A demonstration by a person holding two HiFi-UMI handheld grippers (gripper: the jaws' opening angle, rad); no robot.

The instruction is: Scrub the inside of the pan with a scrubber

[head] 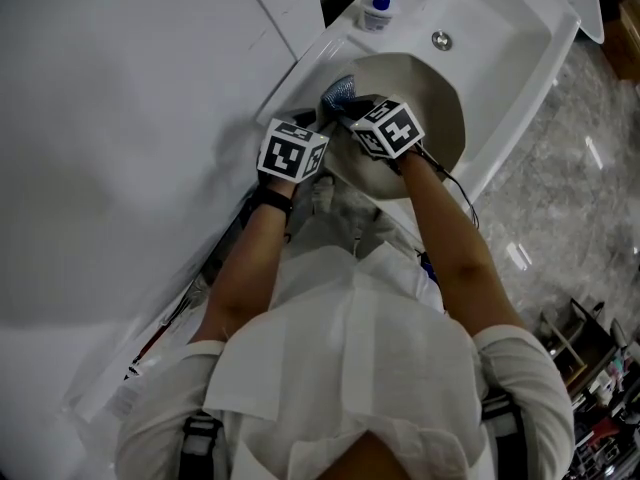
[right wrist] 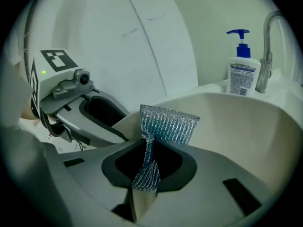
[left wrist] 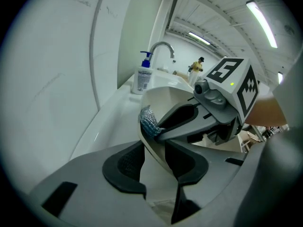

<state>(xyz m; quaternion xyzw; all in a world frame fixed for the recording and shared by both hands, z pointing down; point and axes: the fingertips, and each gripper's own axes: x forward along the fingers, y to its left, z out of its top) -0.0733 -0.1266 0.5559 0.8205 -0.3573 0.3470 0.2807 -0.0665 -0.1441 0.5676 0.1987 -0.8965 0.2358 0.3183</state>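
Shoulders in a white shirt fill the bottom of the head view, and two bare forearms reach up from them to the pan. At the pan's left rim sits the left gripper. It is clamped on the pan's thin wall, which runs edge-on between its two dark pads. The pan is pale and bowl-shaped, tilted so that its hollow faces up toward the head camera.

Inside the pan, close to that left rim, is the scrubber, a silver-blue mesh pad. The right gripper has its jaws pinched tight on the pad's lower half, while the upper half fans out past the fingertips toward the pan's inner wall. Whether the mesh presses on the wall cannot be told.

Beyond the pan's far rim stands a soap bottle with a blue pump, and a curved faucet rises just beside it. The white sink stretches beyond and to the right of the pan, and its drain lies just past the pan's far edge.
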